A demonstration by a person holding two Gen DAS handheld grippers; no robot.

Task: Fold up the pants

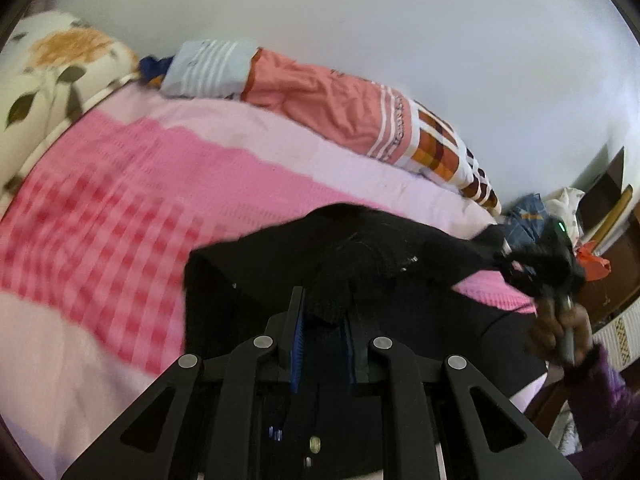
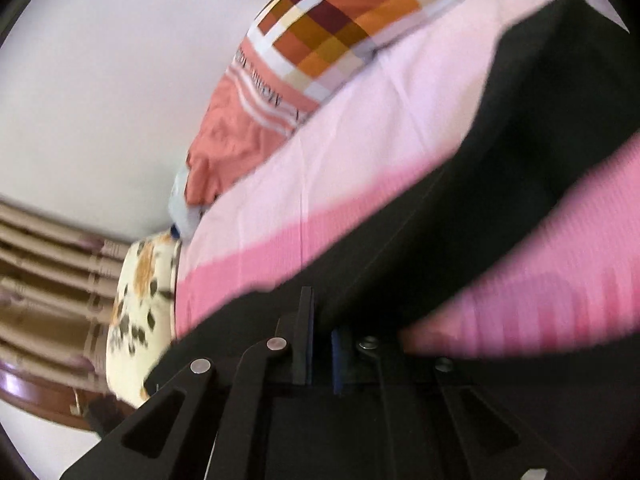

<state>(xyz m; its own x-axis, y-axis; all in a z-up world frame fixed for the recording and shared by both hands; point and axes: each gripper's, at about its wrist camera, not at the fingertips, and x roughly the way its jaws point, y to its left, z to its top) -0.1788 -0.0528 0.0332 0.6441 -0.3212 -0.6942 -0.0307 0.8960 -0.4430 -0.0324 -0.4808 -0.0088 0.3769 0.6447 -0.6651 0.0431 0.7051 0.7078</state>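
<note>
Left wrist view: close above the pink blanket [image 1: 132, 200], angled down toward the wall-side salmon quilt [image 1: 332, 104]. Right wrist view: lower, nearer the blanket [image 2: 360, 168], rolled sideways. Both share blanket, quilt [image 2: 240, 128], black pants [image 1: 400, 248].

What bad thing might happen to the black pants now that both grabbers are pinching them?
The left gripper pinches only a small bunch of the black pants, so the cloth might slip out. The right gripper grips another edge; pulling unevenly could leave the fold crooked. The pants could also drag and wrinkle the pink blanket under them.
</note>
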